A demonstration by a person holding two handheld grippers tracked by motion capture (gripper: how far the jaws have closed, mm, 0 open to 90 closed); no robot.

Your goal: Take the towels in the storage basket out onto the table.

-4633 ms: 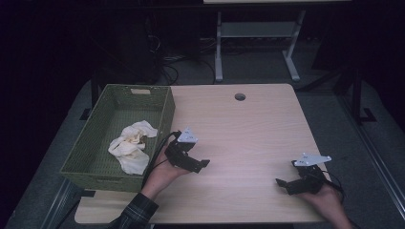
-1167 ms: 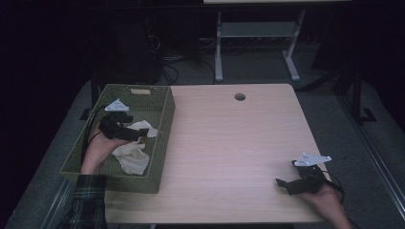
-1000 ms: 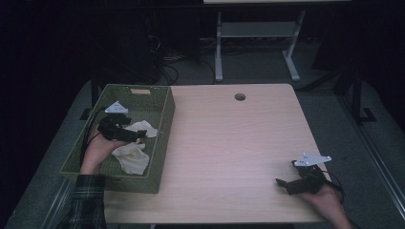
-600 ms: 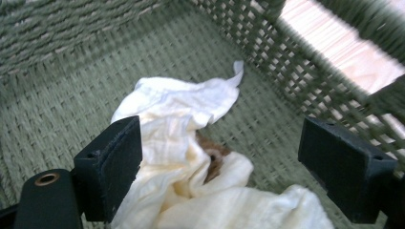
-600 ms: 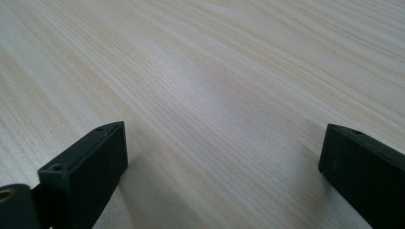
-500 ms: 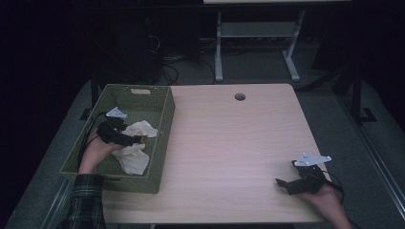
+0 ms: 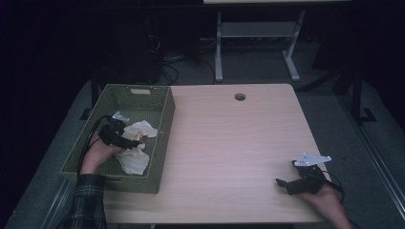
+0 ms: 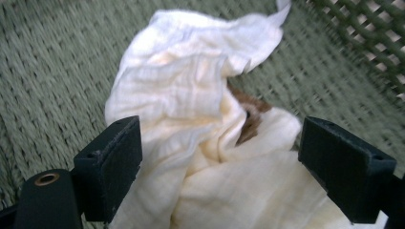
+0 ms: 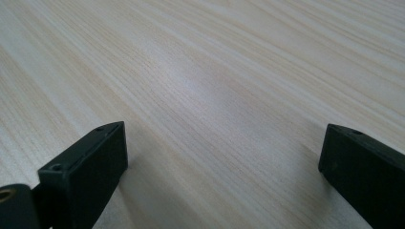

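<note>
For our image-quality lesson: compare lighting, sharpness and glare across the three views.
High view: dim, with a black surround; the table is lit, and the green basket is readable. Left gripper view: bright, the cream cloth slightly soft and the basket weave blurred. Right gripper view: a pale sheen on the wood grain, with soft shadows beside the jaws.

High view overhead; tong cameras close above cloth [image 8: 191,143], table [image 9: 215,71].

A round hole [image 7: 239,97] pierces the wooden table [image 7: 239,143].
</note>
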